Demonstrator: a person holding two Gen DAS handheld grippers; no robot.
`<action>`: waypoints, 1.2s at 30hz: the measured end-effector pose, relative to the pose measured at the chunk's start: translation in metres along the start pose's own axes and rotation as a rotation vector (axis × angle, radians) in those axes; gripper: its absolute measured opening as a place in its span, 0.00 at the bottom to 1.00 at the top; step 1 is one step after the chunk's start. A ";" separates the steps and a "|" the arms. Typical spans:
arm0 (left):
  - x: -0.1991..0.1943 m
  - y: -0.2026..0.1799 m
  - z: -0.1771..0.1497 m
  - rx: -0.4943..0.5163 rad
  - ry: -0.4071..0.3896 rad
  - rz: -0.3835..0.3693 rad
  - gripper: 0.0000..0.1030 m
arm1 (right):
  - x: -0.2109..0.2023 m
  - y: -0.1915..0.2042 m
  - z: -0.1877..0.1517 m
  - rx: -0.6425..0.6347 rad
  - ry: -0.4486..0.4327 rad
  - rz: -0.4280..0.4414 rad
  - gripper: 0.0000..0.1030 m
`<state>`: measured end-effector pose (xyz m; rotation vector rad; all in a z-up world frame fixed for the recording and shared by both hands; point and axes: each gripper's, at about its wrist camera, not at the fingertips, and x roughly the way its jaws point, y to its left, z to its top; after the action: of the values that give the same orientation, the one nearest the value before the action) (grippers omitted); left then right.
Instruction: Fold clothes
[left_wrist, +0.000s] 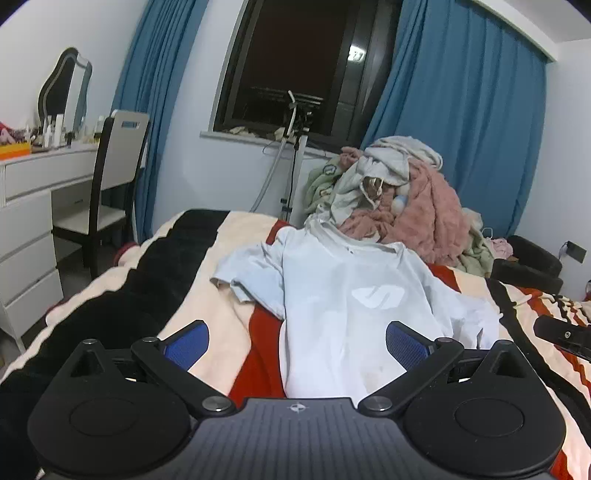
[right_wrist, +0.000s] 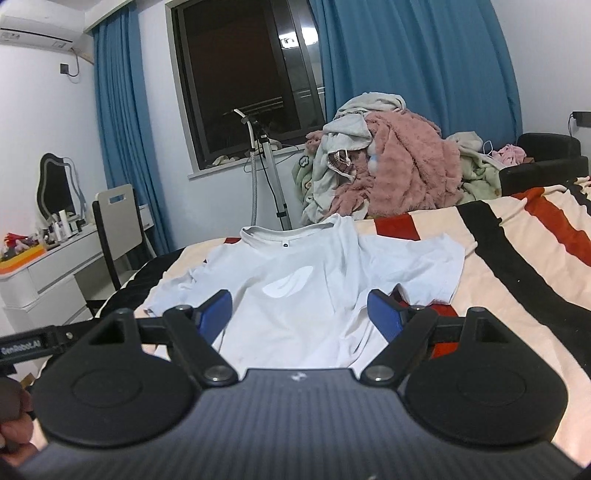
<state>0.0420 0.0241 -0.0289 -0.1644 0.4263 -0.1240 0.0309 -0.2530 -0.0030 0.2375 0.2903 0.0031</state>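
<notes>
Hovering low, I hold left gripper (left_wrist: 297, 343) and right gripper (right_wrist: 300, 314) released above the white T-shirt (right_wrist: 295, 280)'s hem.

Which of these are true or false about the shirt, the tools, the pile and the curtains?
1. The shirt lies spread on the bed. True.
2. The left tool is shut on the shirt. False: it is open and holds nothing.
3. The right tool is open. True.
4. The curtains are red. False: they are blue.
5. A pile of clothes sits past the shirt's collar. True.
</notes>
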 end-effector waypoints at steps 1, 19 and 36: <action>0.002 0.000 -0.001 -0.005 0.006 0.000 1.00 | 0.001 0.000 -0.001 0.001 0.002 0.001 0.79; 0.083 0.049 0.009 -0.225 0.109 0.079 0.84 | 0.022 -0.006 -0.013 0.091 0.071 -0.010 0.79; 0.252 0.120 0.041 -0.576 0.021 0.064 0.28 | 0.103 -0.043 -0.040 0.198 0.196 -0.085 0.79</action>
<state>0.2973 0.1087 -0.1153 -0.7152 0.4794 0.0643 0.1167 -0.2816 -0.0797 0.4224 0.4964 -0.0870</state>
